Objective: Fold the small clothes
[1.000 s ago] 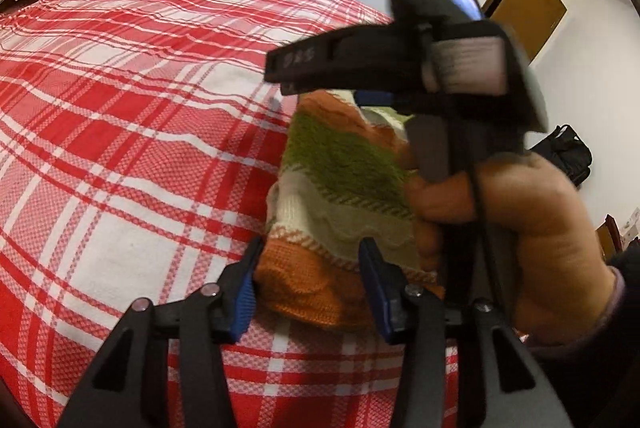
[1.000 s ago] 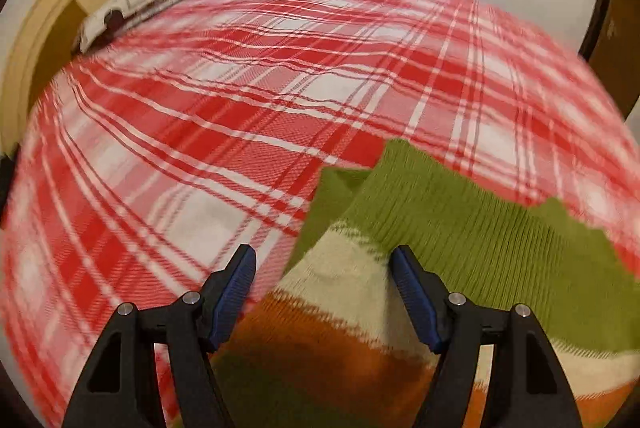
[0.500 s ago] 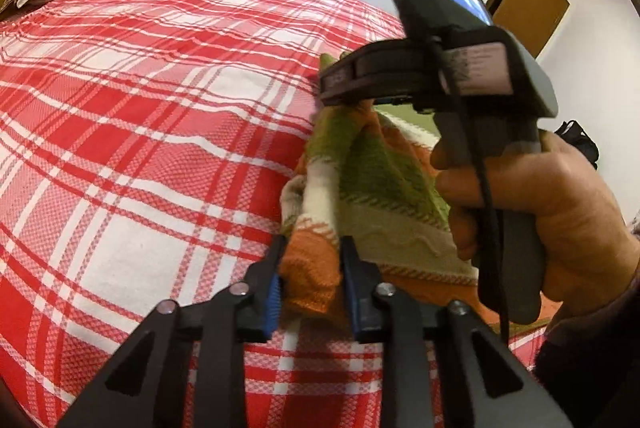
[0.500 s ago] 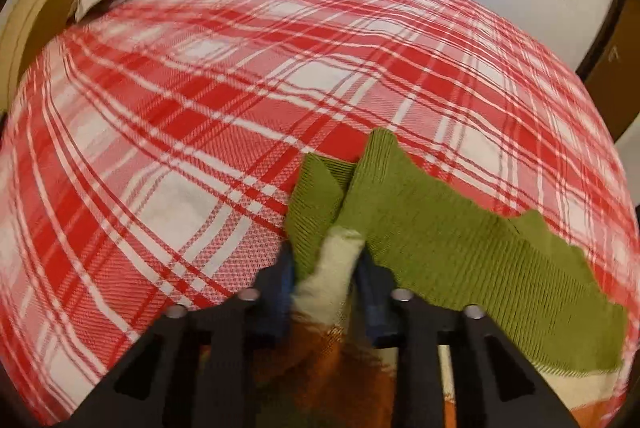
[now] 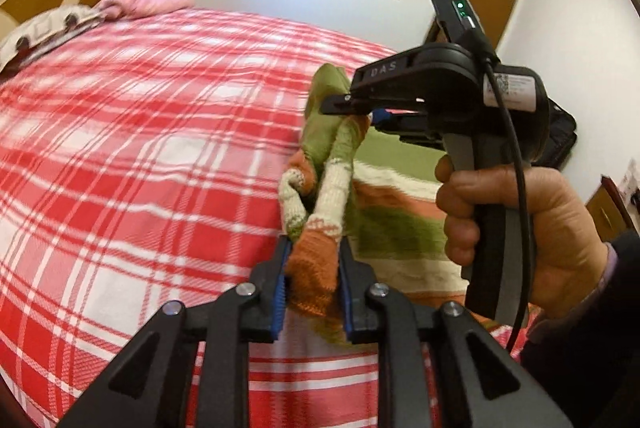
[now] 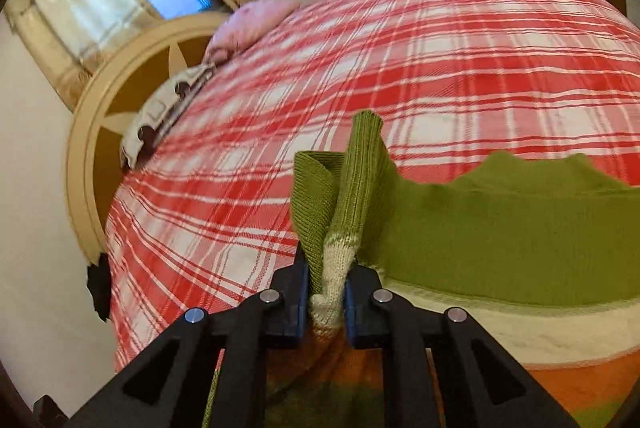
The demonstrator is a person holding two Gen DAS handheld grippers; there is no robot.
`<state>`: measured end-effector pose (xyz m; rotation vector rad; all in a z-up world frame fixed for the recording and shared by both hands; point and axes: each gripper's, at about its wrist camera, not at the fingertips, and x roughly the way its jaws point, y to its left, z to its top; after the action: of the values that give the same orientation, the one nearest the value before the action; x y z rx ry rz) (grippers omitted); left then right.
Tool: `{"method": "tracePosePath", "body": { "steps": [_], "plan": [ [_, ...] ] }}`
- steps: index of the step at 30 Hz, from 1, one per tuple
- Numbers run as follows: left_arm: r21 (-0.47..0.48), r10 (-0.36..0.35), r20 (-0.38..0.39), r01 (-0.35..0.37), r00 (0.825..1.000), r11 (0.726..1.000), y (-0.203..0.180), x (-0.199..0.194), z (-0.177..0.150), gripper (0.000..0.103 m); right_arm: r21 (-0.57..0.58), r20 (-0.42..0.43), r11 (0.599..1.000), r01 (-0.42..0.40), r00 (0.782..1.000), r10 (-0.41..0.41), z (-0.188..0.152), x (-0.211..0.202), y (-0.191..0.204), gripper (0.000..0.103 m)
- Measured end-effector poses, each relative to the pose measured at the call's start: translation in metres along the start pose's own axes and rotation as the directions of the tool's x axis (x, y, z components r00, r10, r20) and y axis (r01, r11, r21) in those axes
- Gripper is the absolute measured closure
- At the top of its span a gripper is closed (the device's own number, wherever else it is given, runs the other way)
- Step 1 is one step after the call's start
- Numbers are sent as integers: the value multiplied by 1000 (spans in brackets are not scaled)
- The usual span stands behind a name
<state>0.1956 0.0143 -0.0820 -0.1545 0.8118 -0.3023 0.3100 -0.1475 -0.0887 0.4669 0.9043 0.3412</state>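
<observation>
The striped knit sweater [image 6: 500, 224] lies near the bed's [image 6: 460, 68] right edge, with wide plaid spread to its left. Both grippers angle downward: left gripper [image 5: 314, 282] clenches its orange hem, and right gripper [image 6: 326, 294], still closing, pinches the bunched green-and-cream edge.

The letters "DAS" stand in pale print on the black upper arm of the right gripper [image 5: 362, 110], seen from the left wrist view. A white label [image 5: 510, 90] on the same gripper's round body carries a small square code and lines of print too small to read. The right wrist view shows no readable text.
</observation>
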Motion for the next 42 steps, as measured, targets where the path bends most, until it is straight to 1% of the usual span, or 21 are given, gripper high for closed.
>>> {"method": "tracePosePath", "body": {
  "steps": [2,5,10,14,17,23,28,33,38,42],
  "plan": [
    [34,-15,0,15,1000,999,-13,6,4,81,19,21,1000,-2,1000,2,-2,-16,-13,89],
    [92,-38,-5,38,999,995,-36,11,6,81,40,38,999,19,999,-20,-9,-35,-34,90],
    [175,-75,-31,80,997,981,-78,14,-2,82,90,66,995,41,997,-47,-25,-62,-71,90],
    [235,-89,-58,101,994,967,-104,20,-9,82,140,97,990,34,994,-48,-38,-84,-101,90],
    [272,-103,-66,117,993,955,-117,23,-11,82,140,117,989,39,992,-55,-42,-101,-115,91],
    [346,-142,-74,159,987,925,-161,31,-12,82,149,157,987,53,985,-76,-45,-137,-147,91],
    [375,-177,-103,203,979,905,-185,49,-11,82,180,165,981,74,981,-105,-52,-158,-176,91],
    [408,-180,-138,222,974,886,-206,61,-18,82,210,165,975,73,980,-109,-62,-167,-201,91],
    [408,-158,-178,219,971,886,-212,74,-18,82,221,164,973,61,981,-99,-67,-168,-210,91],
    [415,-148,-184,214,972,884,-220,76,-21,82,223,169,973,56,981,-95,-67,-171,-216,91]
  ]
}}
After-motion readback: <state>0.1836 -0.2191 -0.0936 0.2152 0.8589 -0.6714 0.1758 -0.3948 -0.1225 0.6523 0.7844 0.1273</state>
